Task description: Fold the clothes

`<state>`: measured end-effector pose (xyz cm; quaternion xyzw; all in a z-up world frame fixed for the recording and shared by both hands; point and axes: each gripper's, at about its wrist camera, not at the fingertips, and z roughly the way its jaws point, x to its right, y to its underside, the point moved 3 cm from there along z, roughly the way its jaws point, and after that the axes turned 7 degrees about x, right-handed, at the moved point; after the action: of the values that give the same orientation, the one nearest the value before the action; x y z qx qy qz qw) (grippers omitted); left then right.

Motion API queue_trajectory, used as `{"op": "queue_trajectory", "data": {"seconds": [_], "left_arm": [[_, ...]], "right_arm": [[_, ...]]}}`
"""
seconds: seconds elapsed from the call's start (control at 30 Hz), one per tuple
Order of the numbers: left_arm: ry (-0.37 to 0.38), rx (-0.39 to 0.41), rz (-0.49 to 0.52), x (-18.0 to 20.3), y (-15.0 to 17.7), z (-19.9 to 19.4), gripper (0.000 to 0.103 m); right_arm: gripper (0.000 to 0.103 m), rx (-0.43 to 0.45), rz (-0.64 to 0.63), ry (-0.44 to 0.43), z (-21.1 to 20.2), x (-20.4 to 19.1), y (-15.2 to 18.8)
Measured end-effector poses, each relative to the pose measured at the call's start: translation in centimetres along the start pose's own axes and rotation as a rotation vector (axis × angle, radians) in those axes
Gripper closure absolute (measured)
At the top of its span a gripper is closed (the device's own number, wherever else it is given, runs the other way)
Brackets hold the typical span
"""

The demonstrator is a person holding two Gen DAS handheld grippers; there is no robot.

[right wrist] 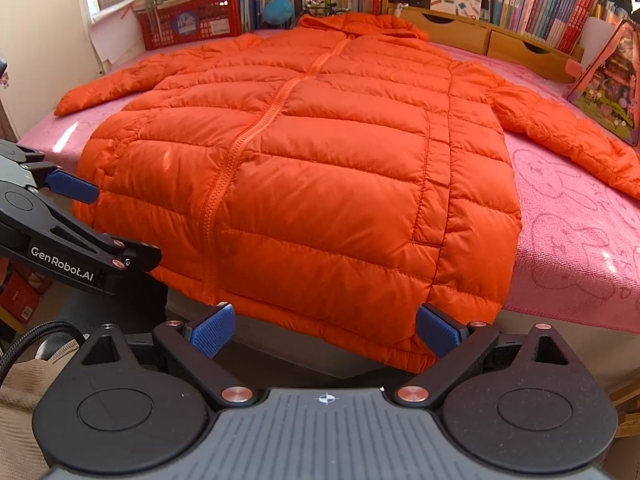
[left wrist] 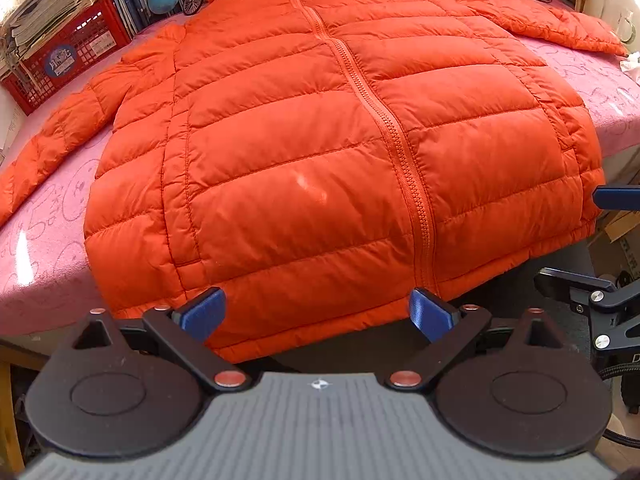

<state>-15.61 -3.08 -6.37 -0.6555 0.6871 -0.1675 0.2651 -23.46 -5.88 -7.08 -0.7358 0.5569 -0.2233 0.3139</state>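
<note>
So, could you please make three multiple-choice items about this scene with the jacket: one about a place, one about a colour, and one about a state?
1. Where does the hem of the jacket lie?
A. Hanging over the near edge of the table
B. Tucked under the hood
C. Inside the red crate

2. What colour is the cloth under the jacket?
A. Green
B. Pink
C. White

3. In what state is the left gripper?
A. Shut on a sleeve
B. Shut on the zipper
C. Open, holding nothing

Answers:
1 A, the hem drapes past the table edge near both grippers.
2 B, pink cloth shows on both sides of the jacket.
3 C, its blue pads stand wide apart before the hem, like those of the right gripper.
</note>
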Motion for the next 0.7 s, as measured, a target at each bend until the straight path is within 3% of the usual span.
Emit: {"op": "queue_trajectory", "data": {"seconds": [0.13, 0.2, 0.37, 0.47, 0.57, 0.7], "left_arm": [[0.015, 0.036, -0.009, -1.3, -1.7, 0.4, 0.004], [-0.017, 0.086, -0.032, -2.7, -4.1, 1.0, 0.004], [-0.098, 0.196, -0.1, -6.3, -10.1, 2.9, 0.001], [-0.105, 0.196, -0.14, -7.6, -12.7, 5.0, 0.001], [-0.115, 0.182, -0.159, -8.4, -14.1, 7.1, 0.001], [-0.144, 0.169, -0.167, -9.2, -14.9, 9.2, 0.001]], "right_arm": [[0.005, 0.087, 0.005, 0.024, -0.3, 1.9, -1.3], [0.005, 0.166, 0.054, 0.092, -0.4, 4.8, -2.7], [0.005, 0.333, 0.416, 0.392, 0.0, 18.2, -5.6], [0.005, 0.413, 0.649, 0.419, 0.5, 26.0, -5.7], [0.005, 0.444, 0.752, 0.466, 1.8, 31.0, -6.0], [0.005, 0.427, 0.751, 0.584, 4.5, 35.0, -7.1]]}}
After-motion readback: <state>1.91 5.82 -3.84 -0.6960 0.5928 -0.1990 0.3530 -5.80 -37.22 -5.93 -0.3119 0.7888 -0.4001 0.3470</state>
